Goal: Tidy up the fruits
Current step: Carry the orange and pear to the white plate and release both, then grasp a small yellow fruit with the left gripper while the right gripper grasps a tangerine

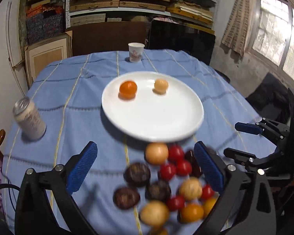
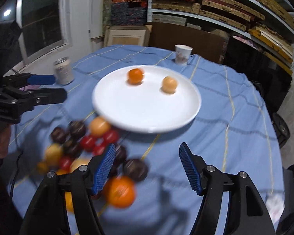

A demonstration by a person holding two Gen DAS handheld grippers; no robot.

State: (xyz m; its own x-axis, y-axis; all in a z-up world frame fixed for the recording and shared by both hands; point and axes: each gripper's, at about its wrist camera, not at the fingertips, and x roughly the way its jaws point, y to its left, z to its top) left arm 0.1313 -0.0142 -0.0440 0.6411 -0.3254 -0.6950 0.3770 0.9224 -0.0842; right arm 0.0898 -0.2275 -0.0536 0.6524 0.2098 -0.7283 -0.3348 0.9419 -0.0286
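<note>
A white plate [image 1: 152,125] [image 2: 145,115] sits mid-table with an orange tangerine [image 1: 128,89] [image 2: 135,75] and a pale round fruit [image 1: 161,85] [image 2: 169,84] on it. A pile of mixed fruits [image 1: 166,184] [image 2: 82,146], red, dark brown, pale and orange, lies on the cloth just in front of the plate. My left gripper [image 1: 145,168] is open and empty, above the pile. My right gripper [image 2: 147,168] is open and empty, right of the pile, with an orange fruit [image 2: 120,192] by its left finger. Each gripper shows in the other's view.
A blue striped cloth [image 1: 78,101] covers the round table. A drink can [image 1: 29,118] [image 2: 63,70] stands at the left edge. A paper cup [image 1: 135,51] [image 2: 182,54] stands at the far edge. Shelves of boxes and cardboard stand behind the table.
</note>
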